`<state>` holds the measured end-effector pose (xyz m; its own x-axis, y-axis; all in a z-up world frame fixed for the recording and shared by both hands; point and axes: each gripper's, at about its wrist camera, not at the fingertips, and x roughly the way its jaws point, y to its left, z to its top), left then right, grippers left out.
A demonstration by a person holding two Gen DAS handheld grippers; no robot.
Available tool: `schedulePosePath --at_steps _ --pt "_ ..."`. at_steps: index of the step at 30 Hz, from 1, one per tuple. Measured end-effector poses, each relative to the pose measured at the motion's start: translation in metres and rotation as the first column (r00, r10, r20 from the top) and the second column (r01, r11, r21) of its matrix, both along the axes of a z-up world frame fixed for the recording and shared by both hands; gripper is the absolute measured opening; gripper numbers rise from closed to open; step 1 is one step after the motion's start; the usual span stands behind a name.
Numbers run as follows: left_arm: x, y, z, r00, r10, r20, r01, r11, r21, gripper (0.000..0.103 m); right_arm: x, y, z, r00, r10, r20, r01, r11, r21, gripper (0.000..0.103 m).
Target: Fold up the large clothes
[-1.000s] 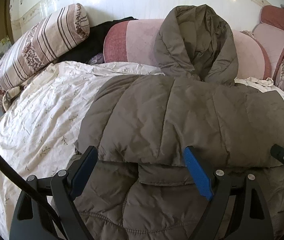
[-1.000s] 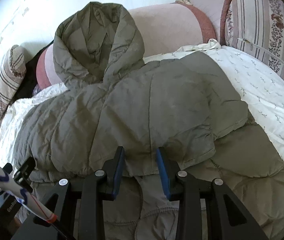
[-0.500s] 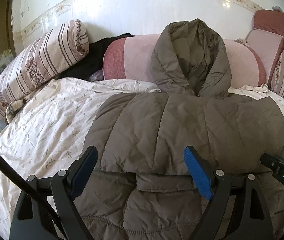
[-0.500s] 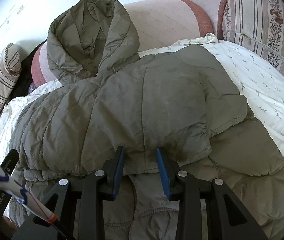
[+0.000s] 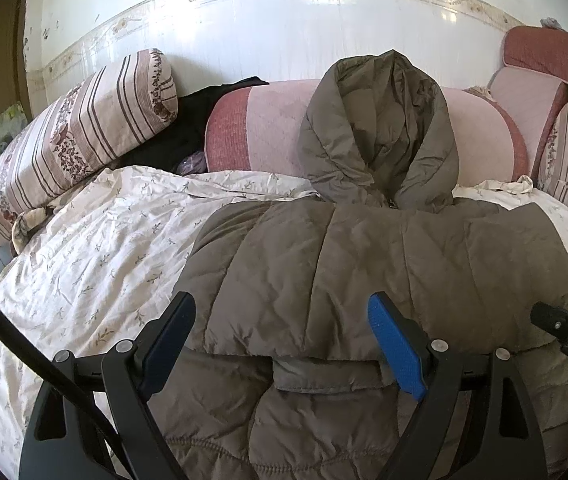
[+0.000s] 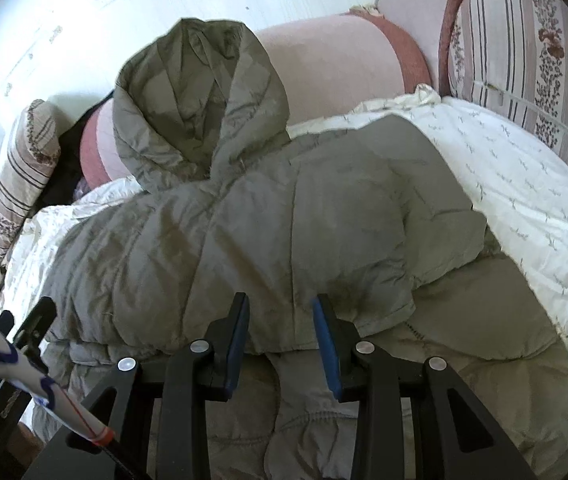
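The near hem of the olive puffer jacket runs under both tools and out of the bottom of each view, so its lower edge cannot be seen; the right view is slightly blurred around the hood. The jacket lies spread on a bed covered by a pale floral sheet, with an upper layer folded over toward the camera and its hood propped up against a pink bolster. A dark garment is mostly hidden between the bolster and a striped cushion. The left gripper has its jaws spread wide, straddling the folded edge of the jacket with nothing between them gripped. The right gripper has its jaws set narrow but apart, with the folded edge just beyond the tips; whether the pads touch the fabric is hard to tell. Only the tip of the right tool shows at the left view's right edge.
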<state>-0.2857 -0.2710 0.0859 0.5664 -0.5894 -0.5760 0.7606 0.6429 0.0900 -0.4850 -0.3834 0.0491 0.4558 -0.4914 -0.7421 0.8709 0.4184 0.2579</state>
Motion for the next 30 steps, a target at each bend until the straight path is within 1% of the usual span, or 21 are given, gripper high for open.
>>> schedulePosePath --at_steps 6,8,10,12,14,16,17,20,22,26,30 --pt "0.004 -0.001 0.005 1.0 -0.003 -0.031 0.002 1.0 -0.022 0.087 -0.009 0.005 0.015 1.0 0.021 0.008 -0.02 0.999 -0.035 0.036" --pt "0.004 0.0 0.007 0.999 -0.005 -0.045 0.004 0.999 -0.035 0.087 -0.014 0.007 0.019 1.0 0.027 0.011 -0.027 0.999 -0.035 0.036" --pt "0.005 -0.002 0.007 0.998 -0.011 -0.057 0.009 0.999 -0.031 0.087 -0.019 0.008 0.025 0.999 0.032 0.021 -0.031 0.999 -0.024 0.036" --pt "0.007 -0.005 0.002 0.998 0.003 -0.065 -0.003 1.0 0.001 0.087 -0.026 0.007 0.033 0.999 0.03 0.041 -0.03 1.0 -0.001 0.036" --pt "0.012 -0.01 -0.005 0.995 0.02 -0.094 -0.016 0.999 0.043 0.087 -0.029 0.003 0.04 0.998 0.035 0.051 -0.037 0.999 0.033 0.036" --pt "0.019 -0.016 -0.015 0.99 0.039 -0.139 -0.025 0.995 0.098 0.087 -0.029 -0.006 0.051 0.997 0.055 0.048 -0.058 0.996 0.061 0.036" --pt "0.024 -0.02 -0.024 0.983 0.047 -0.177 -0.021 0.989 0.145 0.087 -0.028 -0.01 0.059 0.998 0.059 0.035 -0.061 0.996 0.058 0.036" --pt "0.034 -0.023 -0.04 0.964 0.057 -0.26 -0.009 0.983 0.183 0.088 -0.024 -0.025 0.083 0.998 0.07 0.002 -0.07 0.997 0.036 0.036" --pt "0.037 -0.022 -0.042 0.954 0.064 -0.293 -0.011 0.984 0.178 0.089 -0.019 -0.038 0.103 0.997 0.073 0.0 -0.073 0.997 0.023 0.036" --pt "0.037 -0.02 -0.039 0.953 0.061 -0.298 -0.012 0.986 0.164 0.089 0.003 -0.07 0.141 0.997 0.078 0.012 -0.077 0.997 -0.018 0.036" --pt "0.039 -0.014 -0.029 0.948 0.05 -0.313 -0.018 0.994 0.104 0.089 0.038 -0.107 0.171 0.997 0.073 0.009 -0.072 0.992 -0.105 0.036"
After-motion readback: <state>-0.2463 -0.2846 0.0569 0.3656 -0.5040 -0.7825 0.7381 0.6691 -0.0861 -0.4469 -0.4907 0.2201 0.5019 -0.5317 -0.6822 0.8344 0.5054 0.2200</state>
